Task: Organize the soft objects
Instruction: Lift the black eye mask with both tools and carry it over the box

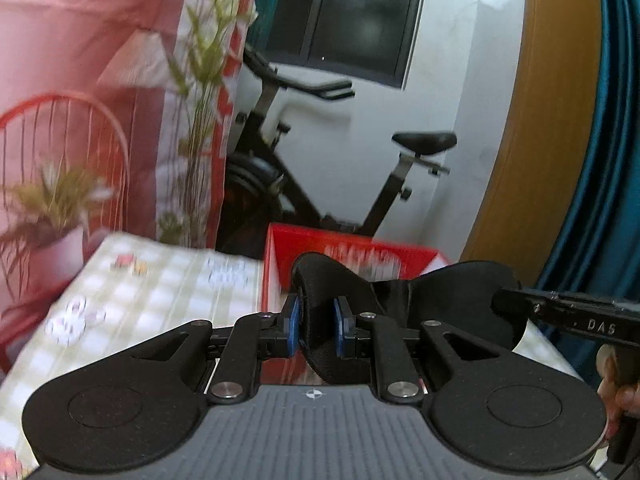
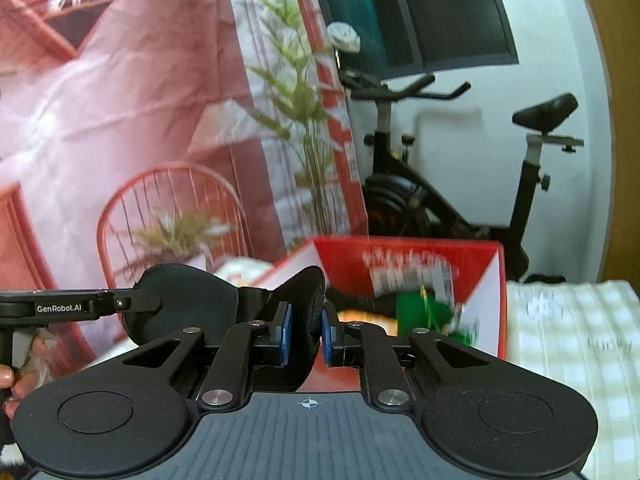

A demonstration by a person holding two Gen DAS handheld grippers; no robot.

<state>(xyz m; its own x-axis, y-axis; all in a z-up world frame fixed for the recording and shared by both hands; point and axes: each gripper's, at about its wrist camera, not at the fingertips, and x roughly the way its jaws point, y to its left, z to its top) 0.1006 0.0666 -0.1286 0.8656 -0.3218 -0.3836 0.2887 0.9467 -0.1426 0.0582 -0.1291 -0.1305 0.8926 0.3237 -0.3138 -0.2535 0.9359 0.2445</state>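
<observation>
Both the left gripper [image 1: 316,326] and right gripper [image 2: 305,330] are pinching one black padded fabric eye mask [image 1: 460,300] between their fingers, carrying it; next it probably needs lowering into the red cardboard box [image 2: 420,252].

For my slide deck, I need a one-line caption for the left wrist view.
Left gripper and right gripper each clamp one end of a black eye mask before a red box.
</observation>
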